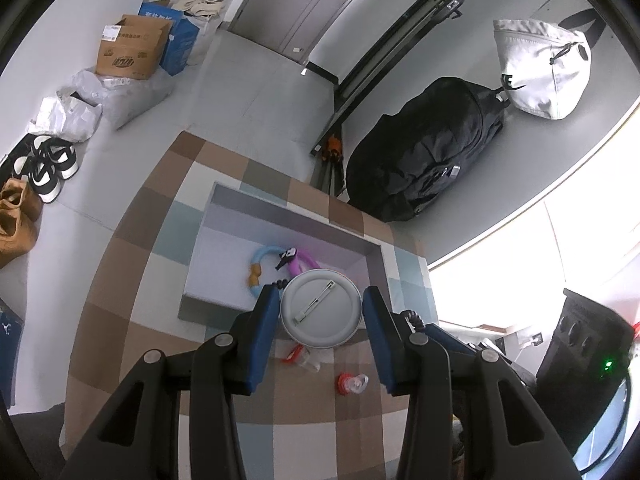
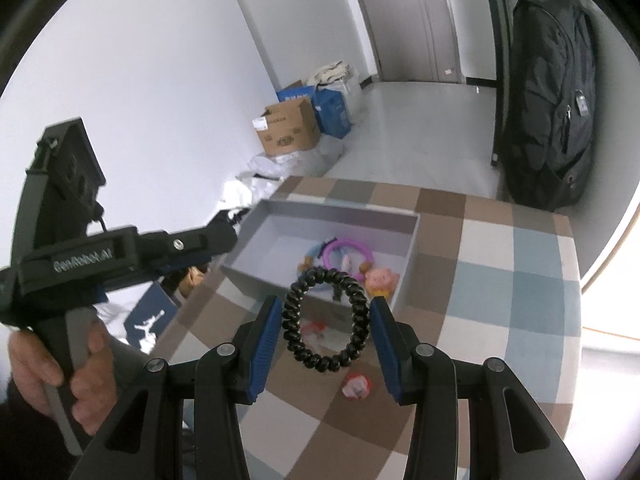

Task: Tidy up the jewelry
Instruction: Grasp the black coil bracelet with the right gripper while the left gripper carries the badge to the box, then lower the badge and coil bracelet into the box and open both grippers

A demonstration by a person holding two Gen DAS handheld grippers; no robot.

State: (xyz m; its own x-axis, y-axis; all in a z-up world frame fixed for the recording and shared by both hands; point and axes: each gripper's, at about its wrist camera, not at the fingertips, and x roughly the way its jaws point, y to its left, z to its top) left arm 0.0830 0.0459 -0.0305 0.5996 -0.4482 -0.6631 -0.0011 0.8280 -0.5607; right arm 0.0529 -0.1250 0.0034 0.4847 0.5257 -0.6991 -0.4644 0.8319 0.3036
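A table [image 1: 132, 264] covered in a soft checked cloth of brown, grey, pale blue and white squares spreads beneath both grippers. Ahead of their fingertips sits a shallow, matte grey rectangular box [image 1: 216, 216] with straight walls. It holds a smooth blue ring [image 1: 259, 258] and a purple ring [image 1: 304, 262], and the right wrist view adds a small pink figure [image 2: 382, 279] at its near right corner.

The left gripper [image 1: 322, 310] tilts down over the box's near wall, its blue ribbed pads clamped on the rim of a round, flat grey badge [image 1: 320, 308] whose metal pin back faces the camera. A hand [image 2: 60, 364] wraps its handle, seen left of the right gripper.

The right gripper [image 2: 326, 322] also points downward, pinching a black coiled hair tie [image 2: 324, 318], glossy and spiralled, stretched into an oval between its pads, just short of the box.

Below the fingers, two small red-and-clear trinkets [image 1: 352, 382] lie on the cloth.
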